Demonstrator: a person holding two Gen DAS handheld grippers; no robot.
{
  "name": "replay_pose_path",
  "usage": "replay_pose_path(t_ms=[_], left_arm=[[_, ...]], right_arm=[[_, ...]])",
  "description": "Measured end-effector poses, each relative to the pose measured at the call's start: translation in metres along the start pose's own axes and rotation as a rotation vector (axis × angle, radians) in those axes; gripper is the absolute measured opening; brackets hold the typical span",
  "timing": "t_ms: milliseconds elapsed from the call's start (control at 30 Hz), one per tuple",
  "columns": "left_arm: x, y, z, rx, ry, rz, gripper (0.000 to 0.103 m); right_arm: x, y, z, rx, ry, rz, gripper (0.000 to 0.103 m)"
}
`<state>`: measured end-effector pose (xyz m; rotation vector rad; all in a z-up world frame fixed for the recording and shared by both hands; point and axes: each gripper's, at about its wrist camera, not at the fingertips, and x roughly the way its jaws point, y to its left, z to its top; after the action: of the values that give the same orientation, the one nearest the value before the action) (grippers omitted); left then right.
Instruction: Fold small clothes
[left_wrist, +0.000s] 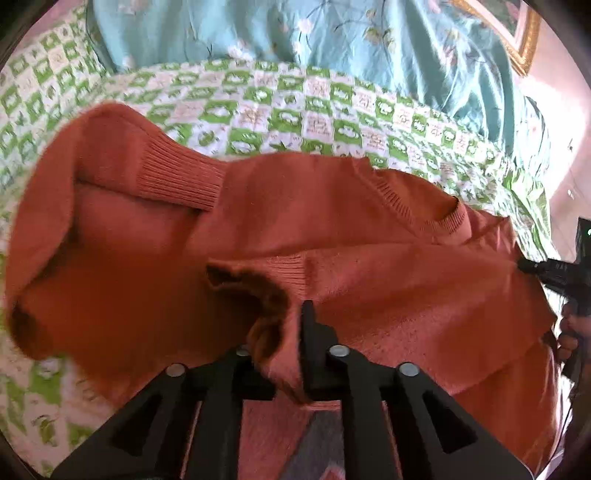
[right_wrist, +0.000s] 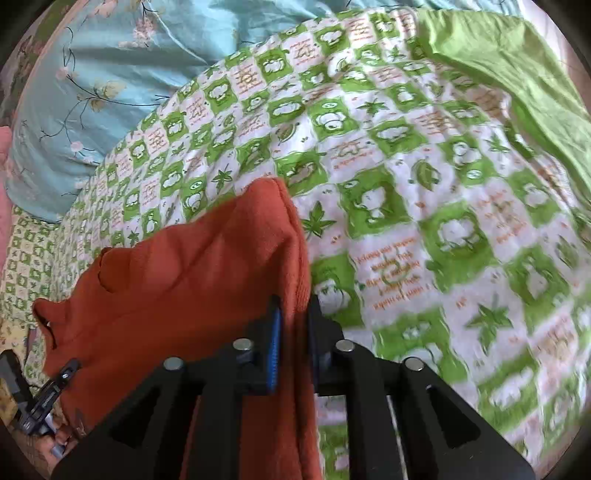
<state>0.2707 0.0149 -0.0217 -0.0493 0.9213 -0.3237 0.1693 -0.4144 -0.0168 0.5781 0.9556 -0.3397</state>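
An orange-red knitted sweater (left_wrist: 147, 258) lies partly folded on the bed, one ribbed cuff laid across its body and the round neckline to the right. My left gripper (left_wrist: 280, 325) is shut on a bunched fold of its near edge; the fabric hides the left finger. In the right wrist view the sweater (right_wrist: 184, 277) hangs as a raised side edge between the jaws of my right gripper (right_wrist: 294, 306), which is shut on it. The right gripper (left_wrist: 546, 273) also shows at the garment's far right edge, and the left gripper (right_wrist: 48, 391) at the lower left.
A green-and-white checked quilt (right_wrist: 443, 184) covers the bed (left_wrist: 295, 110) under the sweater. Light blue floral bedding (left_wrist: 369, 37) is piled behind it (right_wrist: 110, 74). A plain green cloth (right_wrist: 498, 55) lies at the back right. A person's hand (left_wrist: 569, 332) holds the right gripper.
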Motion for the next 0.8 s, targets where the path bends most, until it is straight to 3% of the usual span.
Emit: replay_pose_path(t_ms=[67, 133, 200, 333, 467, 600, 700, 800], left_arm=[[-0.012, 0.002, -0.005, 0.026, -0.018, 0.003, 0.014], [-0.021, 0.004, -0.008, 0.039, -0.018, 0.016, 0.018], [-0.033, 0.008, -0.009, 0.047, -0.038, 0.053, 0.019], [-0.052, 0.014, -0.003, 0.059, -0.071, 0.113, 0.052], [-0.062, 0.021, 0.014, 0.116, -0.099, 0.207, 0.059], [-0.063, 0.032, 0.043, 0.163, -0.145, 0.342, 0.081], [-0.058, 0.041, 0.067, 0.21, -0.158, 0.41, 0.083], [-0.044, 0.051, 0.091, 0.249, -0.125, 0.398, 0.088]], right_arm=[[-0.018, 0.002, -0.006, 0.012, -0.031, -0.002, 0.03], [-0.029, 0.005, -0.012, 0.023, -0.064, 0.048, 0.04], [-0.045, 0.013, -0.025, 0.02, -0.081, 0.1, 0.041], [-0.058, 0.035, -0.056, -0.023, -0.042, 0.189, 0.043], [-0.055, 0.059, -0.09, -0.074, 0.034, 0.257, 0.044], [-0.049, 0.074, -0.112, -0.1, 0.089, 0.302, 0.044], [-0.043, 0.077, -0.115, -0.095, 0.109, 0.303, 0.044], [-0.041, 0.079, -0.117, -0.09, 0.125, 0.307, 0.044]])
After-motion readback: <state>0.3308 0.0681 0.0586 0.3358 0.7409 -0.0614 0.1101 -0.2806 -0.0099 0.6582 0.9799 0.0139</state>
